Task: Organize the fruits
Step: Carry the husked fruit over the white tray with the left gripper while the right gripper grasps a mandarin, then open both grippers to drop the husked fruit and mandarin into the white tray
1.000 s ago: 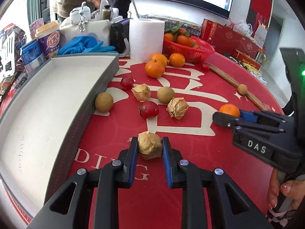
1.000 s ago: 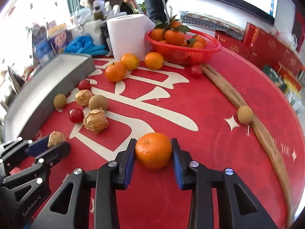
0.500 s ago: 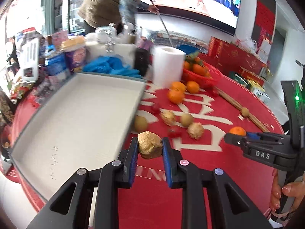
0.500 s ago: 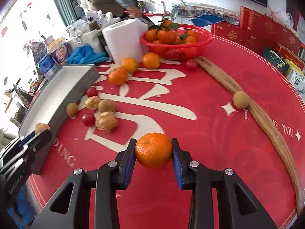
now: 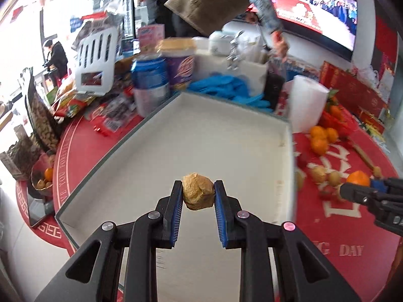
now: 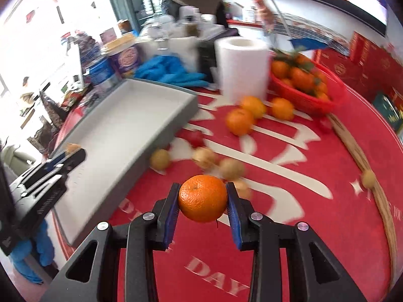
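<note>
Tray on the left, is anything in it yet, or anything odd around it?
The white tray holds no fruit. The left tongs hold a papery husked fruit above it. Loose fruit lies scattered on the red tablecloth beside the tray, including a small brown fruit by its wall.

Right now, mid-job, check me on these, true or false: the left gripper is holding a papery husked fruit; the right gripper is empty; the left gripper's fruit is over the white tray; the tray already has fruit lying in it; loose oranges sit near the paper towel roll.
1. The left gripper holds a papery husked fruit. True.
2. The right gripper is empty. False: it is shut on an orange.
3. The husked fruit is over the white tray. True.
4. The tray already has fruit lying in it. False: no fruit shows on the tray floor in view.
5. Loose oranges sit near the paper towel roll. True.
</note>
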Demonstrator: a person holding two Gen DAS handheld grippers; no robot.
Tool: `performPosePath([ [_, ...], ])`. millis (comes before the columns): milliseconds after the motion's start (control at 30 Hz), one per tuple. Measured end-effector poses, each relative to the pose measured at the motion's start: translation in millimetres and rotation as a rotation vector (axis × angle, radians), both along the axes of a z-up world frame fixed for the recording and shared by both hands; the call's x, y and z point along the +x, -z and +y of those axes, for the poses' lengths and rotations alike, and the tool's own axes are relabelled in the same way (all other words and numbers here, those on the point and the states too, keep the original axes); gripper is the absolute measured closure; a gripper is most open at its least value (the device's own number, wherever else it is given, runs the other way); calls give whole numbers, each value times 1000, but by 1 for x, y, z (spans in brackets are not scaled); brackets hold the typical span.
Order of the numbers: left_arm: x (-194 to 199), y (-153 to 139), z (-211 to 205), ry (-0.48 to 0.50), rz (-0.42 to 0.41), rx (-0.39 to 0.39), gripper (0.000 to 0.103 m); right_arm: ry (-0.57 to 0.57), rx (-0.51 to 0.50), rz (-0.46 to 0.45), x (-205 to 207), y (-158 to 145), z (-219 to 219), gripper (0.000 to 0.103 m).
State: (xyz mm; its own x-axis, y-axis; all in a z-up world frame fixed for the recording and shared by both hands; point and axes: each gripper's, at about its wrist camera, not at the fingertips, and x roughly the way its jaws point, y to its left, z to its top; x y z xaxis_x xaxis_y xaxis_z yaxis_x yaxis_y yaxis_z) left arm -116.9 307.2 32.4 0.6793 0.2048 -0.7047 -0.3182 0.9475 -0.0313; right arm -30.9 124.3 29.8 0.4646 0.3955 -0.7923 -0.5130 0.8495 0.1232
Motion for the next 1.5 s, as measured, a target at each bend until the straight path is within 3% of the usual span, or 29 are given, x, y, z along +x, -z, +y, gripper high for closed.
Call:
performPosePath([
  [233,3,28,21,-22,74,2,76,-98,-7,4,-4,2,61,66],
  [700,-5,29,32,-51,56,13,75,-169,-35,3,1,4,124,66],
  [767,-6,28,31,-52,53,11,71,-171,-35,7,3,3,125,66],
  [867,-9,23,28,-54,33,13,43,-178,-25,22,7,2,125,66],
  [900,-11,20,27,-60,18,20,27,-181,-18,32,9,2,125,54],
  [933,-14,16,26,-67,-4,30,22,-180,-11,36,10,1,125,33],
  [1000,-18,9,23,-70,-30,48,22,-171,13,24,11,-4,120,15],
  [1200,-22,-7,14,-49,-28,63,20,-122,54,27,17,-16,97,14],
  [1233,-23,-9,12,-42,-30,63,20,-106,61,29,18,-17,91,0],
  [1500,-23,-29,-29,75,-45,57,20,45,114,55,24,-24,8,0],
])
